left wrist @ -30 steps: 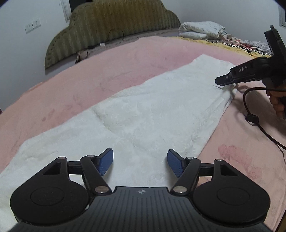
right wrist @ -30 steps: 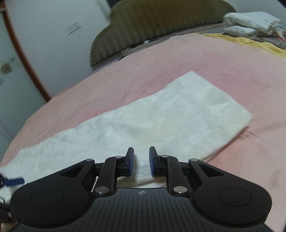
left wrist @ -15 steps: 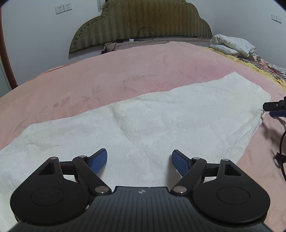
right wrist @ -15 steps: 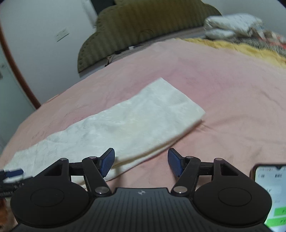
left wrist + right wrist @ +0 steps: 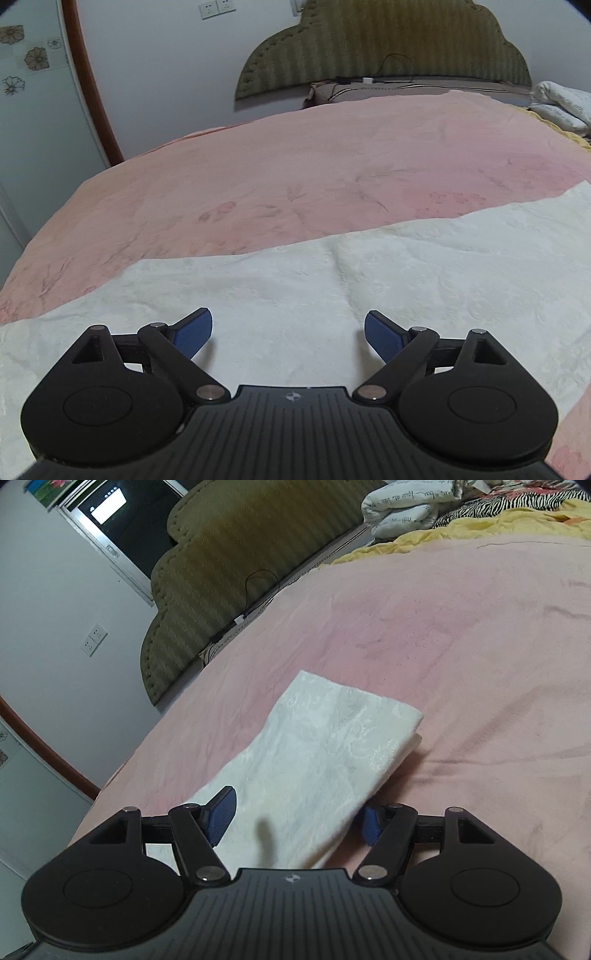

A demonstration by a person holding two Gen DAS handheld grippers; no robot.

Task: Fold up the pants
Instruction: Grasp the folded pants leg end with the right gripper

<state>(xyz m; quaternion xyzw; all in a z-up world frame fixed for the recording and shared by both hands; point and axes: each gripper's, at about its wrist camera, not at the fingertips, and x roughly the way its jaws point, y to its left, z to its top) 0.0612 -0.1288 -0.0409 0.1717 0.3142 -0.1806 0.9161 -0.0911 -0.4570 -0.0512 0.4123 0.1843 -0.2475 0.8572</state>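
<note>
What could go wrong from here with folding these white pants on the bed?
1. Both the left gripper and the right gripper have jaws opening, nothing pinched; the white pants lie free, so the stacked layers at the far end may slide apart.
2. The soft pink bedspread could get pinched along with the fabric on the next grasp.

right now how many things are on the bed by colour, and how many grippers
White: 2, the pants and the folded quilt
Yellow: 1, the blanket
Zebra print: 1, the cloth
Black with blue pads: 2, the left gripper and the right gripper, both opening with nothing gripped
Total: 6
</note>
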